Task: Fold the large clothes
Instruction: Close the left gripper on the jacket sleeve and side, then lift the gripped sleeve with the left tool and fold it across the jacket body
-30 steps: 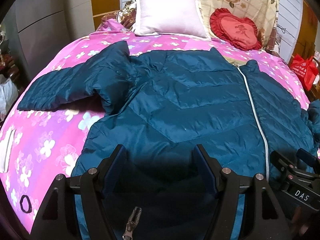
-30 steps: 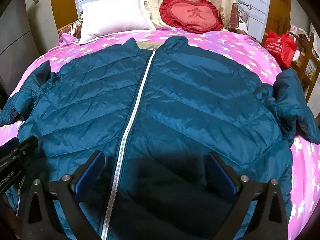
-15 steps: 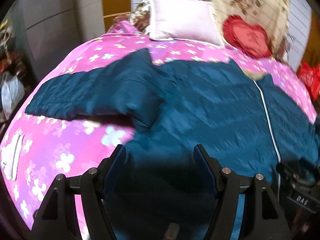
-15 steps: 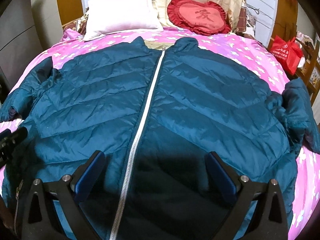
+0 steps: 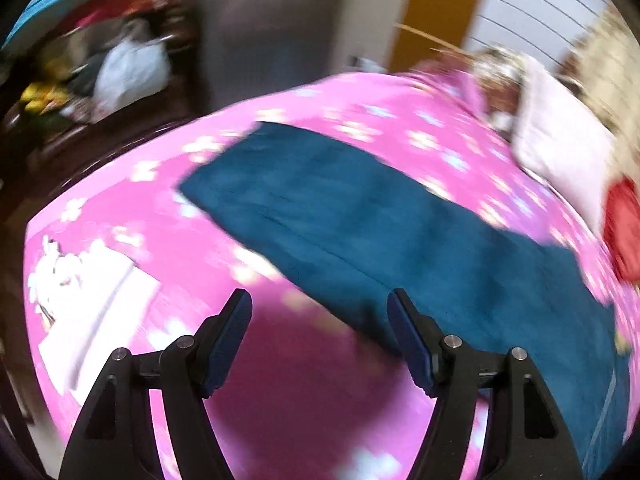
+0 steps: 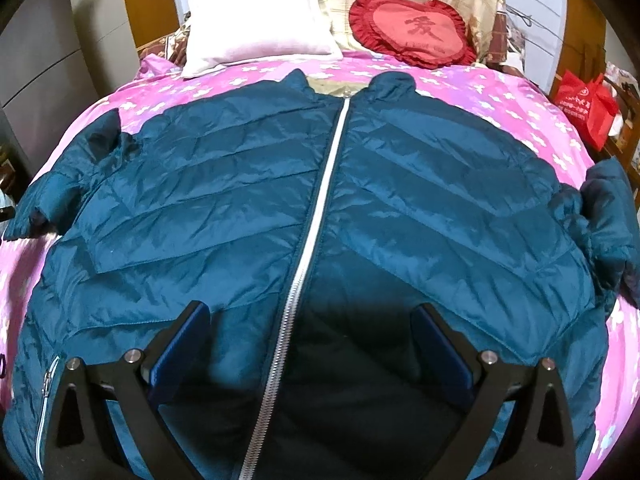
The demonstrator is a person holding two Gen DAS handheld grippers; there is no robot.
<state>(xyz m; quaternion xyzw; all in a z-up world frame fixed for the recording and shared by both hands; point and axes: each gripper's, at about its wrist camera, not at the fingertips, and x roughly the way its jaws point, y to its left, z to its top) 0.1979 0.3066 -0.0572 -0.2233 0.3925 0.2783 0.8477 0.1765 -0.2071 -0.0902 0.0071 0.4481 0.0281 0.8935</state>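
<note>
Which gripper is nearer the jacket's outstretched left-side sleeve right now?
Left. The left gripper hangs open just short of the sleeve; the right gripper hangs open over the jacket hem by the zipper.

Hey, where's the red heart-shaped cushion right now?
In the right wrist view the red heart cushion leans at the head of the bed, right of the white pillow, just beyond the jacket collar.
</note>
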